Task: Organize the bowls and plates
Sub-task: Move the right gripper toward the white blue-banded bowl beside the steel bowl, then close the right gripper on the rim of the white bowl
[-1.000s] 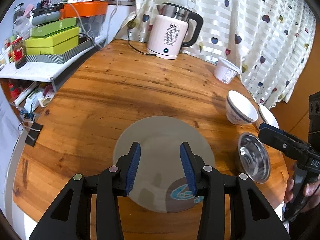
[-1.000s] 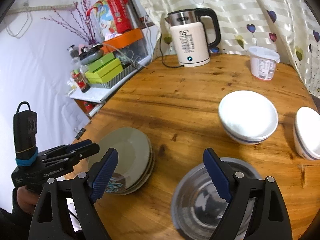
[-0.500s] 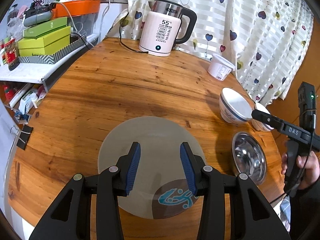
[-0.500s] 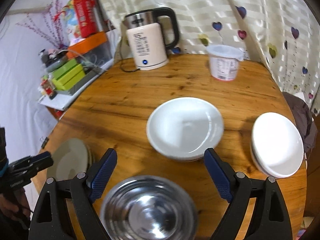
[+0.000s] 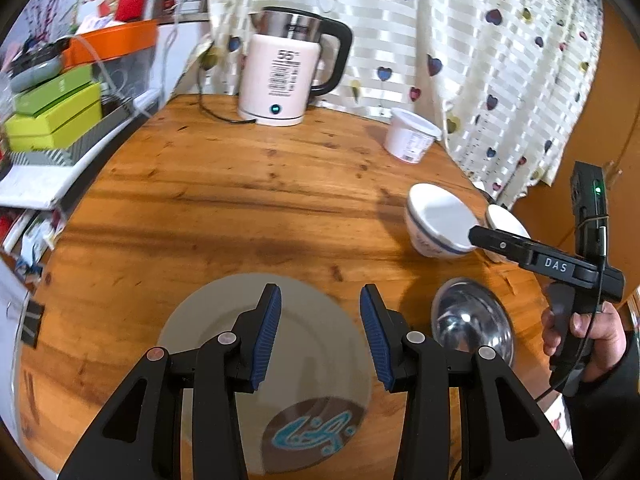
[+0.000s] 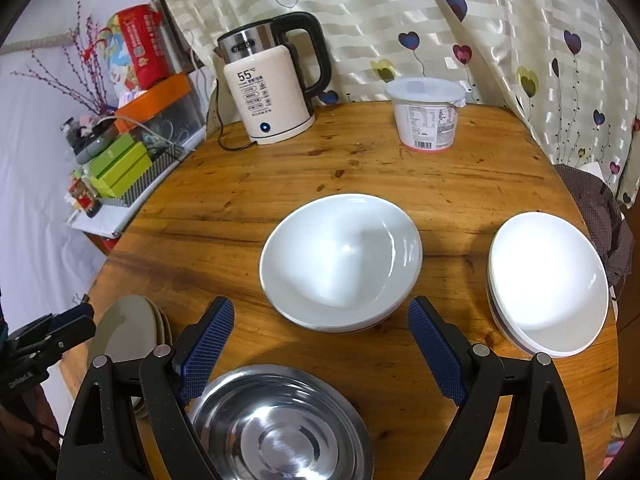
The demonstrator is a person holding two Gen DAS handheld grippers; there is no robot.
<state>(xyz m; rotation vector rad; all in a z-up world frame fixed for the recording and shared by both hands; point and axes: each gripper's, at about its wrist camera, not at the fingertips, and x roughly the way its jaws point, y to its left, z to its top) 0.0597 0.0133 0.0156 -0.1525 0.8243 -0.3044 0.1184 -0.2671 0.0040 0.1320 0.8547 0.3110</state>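
1. My right gripper (image 6: 320, 354) hangs over the near right part of the round wooden table (image 6: 280, 168), jaws spread wide and holding nothing.
2. The key relation: the wide white ceramic bowl (image 6: 340, 260) lies straight ahead of the right jaws, just beyond the fingertips and roughly centred between them. The round steel bowl (image 6: 280, 428) sits directly beneath the jaws, nearer to me.
3. A second white bowl (image 6: 548, 284) stands to the right of the first, apart from it, close to the table edge.
4. All bowls are round, so no long axis matters; I judge any grasp must go onto a rim.
5. The right hand is clearly nearer all three bowls; the left is well apart from them.
6. My left gripper (image 5: 320, 336) hovers over the grey round plate with a brown patch and blue mark (image 5: 304, 344), jaws partly open and empty. From the right camera that plate looks to top a small stack.
7. The first white bowl seems to show layered rims, perhaps nested bowls; I can't be sure.
8. The white electric kettle (image 6: 272, 92) and white lidded tub (image 6: 426, 116) stand at the far edge.
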